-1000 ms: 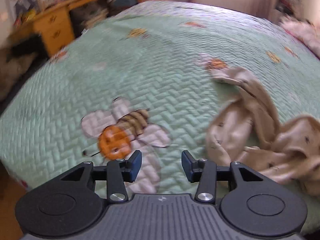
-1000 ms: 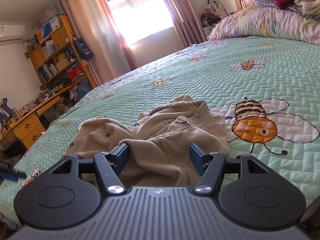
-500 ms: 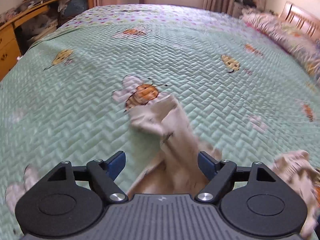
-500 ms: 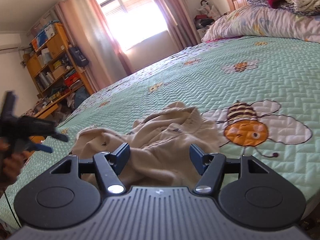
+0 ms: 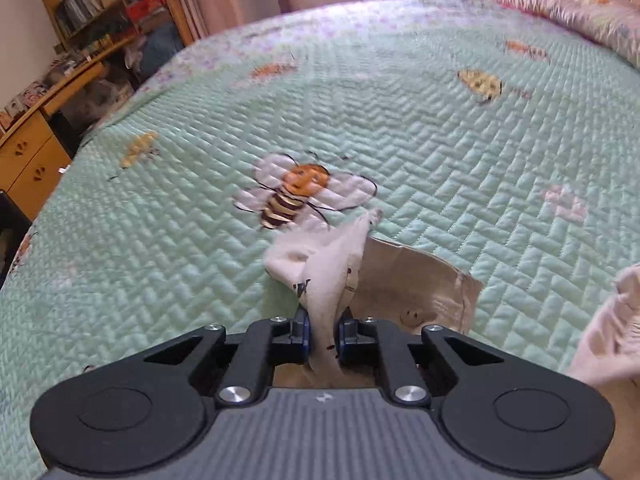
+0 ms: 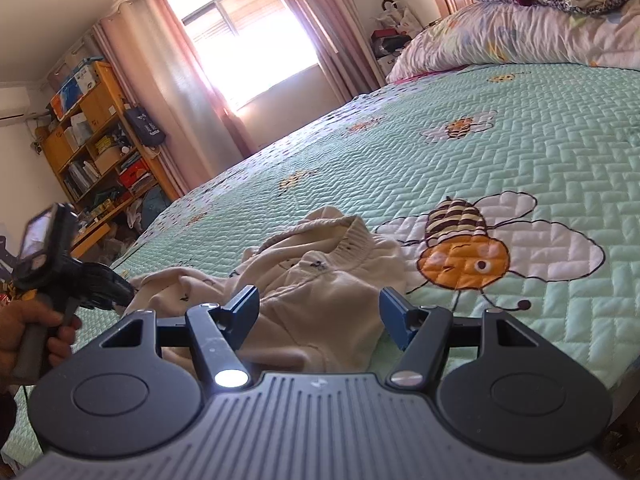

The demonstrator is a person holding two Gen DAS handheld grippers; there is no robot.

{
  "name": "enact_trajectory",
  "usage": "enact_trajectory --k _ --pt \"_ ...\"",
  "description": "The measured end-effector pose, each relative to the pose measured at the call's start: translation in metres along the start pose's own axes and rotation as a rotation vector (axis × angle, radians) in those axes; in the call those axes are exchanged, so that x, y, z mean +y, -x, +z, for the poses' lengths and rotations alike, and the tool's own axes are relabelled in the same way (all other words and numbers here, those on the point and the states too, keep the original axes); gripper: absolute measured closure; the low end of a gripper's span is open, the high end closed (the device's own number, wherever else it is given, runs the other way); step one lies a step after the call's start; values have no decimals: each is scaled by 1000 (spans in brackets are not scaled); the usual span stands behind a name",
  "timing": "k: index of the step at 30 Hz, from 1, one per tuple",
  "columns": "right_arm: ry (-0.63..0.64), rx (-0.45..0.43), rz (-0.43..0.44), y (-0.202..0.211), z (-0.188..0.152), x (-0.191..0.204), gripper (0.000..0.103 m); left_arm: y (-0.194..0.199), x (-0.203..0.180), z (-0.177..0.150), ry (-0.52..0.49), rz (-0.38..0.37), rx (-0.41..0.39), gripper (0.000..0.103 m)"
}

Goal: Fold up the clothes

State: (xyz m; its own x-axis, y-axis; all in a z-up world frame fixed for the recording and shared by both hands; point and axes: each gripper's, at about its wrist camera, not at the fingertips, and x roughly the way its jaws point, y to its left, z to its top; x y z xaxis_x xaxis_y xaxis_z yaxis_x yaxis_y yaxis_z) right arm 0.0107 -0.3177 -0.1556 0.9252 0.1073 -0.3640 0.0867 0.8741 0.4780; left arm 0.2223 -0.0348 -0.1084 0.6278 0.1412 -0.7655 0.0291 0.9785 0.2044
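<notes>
A cream garment with small dark prints (image 6: 320,280) lies crumpled on the green bee-pattern bedspread (image 6: 540,152). My left gripper (image 5: 323,330) is shut on a bunched strip of this garment (image 5: 332,276); a flat tan part (image 5: 408,280) lies just beyond it. In the right wrist view the left gripper (image 6: 120,292) shows at the garment's left end, held by a hand. My right gripper (image 6: 318,312) is open, its blue pads on either side of the garment's near edge, holding nothing.
A wooden desk and bookshelf (image 6: 92,140) stand past the bed's left edge. Pillows and piled clothes (image 6: 540,28) sit at the headboard on the right. A curtained window (image 6: 256,40) is behind the bed. The bed's near edge runs just under both grippers.
My left gripper swung from the bare bedspread to the garment's end and closed on a strip of it. My right gripper stayed open over the garment, shifting slightly.
</notes>
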Motion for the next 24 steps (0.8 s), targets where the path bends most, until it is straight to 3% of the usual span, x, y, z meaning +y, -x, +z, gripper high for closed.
enact_trajectory --k 6,11,17,24 --pt "37 -6 27 6 0 13 35 48 35 -14 41 83 -69 90" --pt "75 8 52 8 -4 27 35 77 73 -24 103 99 -108 90" --pt "117 24 73 10 -6 42 35 89 103 -39 138 105 -101 90" --pt "131 30 55 10 -4 45 35 88 112 -52 159 102 -82 90"
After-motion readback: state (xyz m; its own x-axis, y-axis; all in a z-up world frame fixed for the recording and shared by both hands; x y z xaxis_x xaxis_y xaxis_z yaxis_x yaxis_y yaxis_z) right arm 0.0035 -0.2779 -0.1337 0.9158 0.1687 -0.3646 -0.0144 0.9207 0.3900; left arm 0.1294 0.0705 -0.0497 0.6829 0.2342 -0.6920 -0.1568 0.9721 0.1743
